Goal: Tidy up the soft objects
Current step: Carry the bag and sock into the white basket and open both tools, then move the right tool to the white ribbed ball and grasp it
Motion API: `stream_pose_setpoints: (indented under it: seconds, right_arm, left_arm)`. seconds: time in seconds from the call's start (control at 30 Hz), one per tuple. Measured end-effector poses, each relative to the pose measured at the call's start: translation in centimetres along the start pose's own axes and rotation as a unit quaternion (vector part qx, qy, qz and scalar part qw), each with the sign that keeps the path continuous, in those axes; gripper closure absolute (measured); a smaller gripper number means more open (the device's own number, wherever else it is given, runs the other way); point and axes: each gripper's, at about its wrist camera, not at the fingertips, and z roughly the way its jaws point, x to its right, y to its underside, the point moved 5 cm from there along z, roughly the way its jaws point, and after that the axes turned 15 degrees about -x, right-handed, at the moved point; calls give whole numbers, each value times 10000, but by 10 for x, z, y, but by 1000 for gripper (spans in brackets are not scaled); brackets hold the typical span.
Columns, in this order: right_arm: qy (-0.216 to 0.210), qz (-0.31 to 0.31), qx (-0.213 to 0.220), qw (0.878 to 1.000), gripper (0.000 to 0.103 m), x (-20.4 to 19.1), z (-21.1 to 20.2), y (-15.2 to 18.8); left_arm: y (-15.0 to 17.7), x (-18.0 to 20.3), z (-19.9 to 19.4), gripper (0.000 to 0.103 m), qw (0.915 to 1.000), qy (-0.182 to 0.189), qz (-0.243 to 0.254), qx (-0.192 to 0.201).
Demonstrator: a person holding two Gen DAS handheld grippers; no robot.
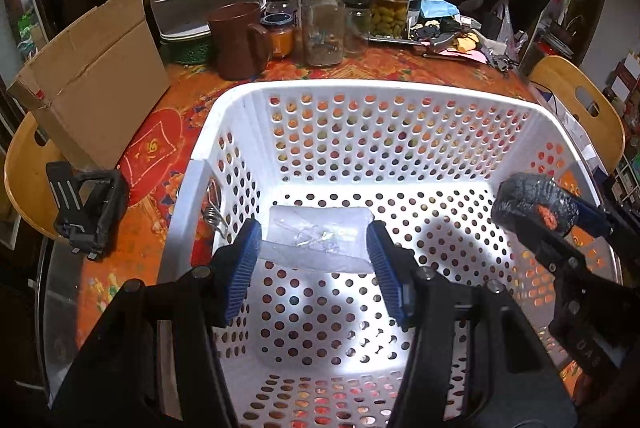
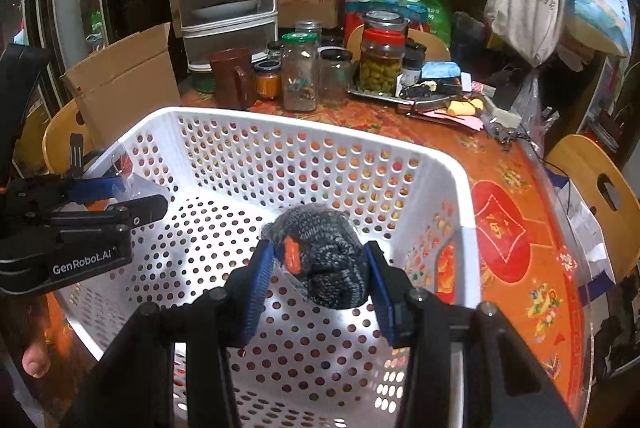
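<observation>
Your right gripper clenches the rolled sock and your left gripper pinches a clear plastic bag, both hanging above the basket floor directly below them.

Left claw angled down, blue pads closed on clear plastic packet. Right claw angled down alongside, pads clamped on rolled dark knit bundle. Fingertip visible at lower left of right view.
</observation>
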Motion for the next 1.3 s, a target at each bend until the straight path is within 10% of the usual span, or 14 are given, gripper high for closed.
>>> stream_pose_setpoints:
  seconds: [0.23,0.53,1.3]
  right_arm:
    - [-33,-64,-153,9999,55,-4,7,1]
    - [-68,115,216,9997,26,8,-18,6]
    - [-448,377,1125,9919,16,10,-91,152]
  left_arm:
    - [1,5,-4,21,9999,-4,82,79]
    - [15,-1,-40,0,9989,-49,-30,473]
    - [205,-53,-99,0,9921,13,-364,1198]
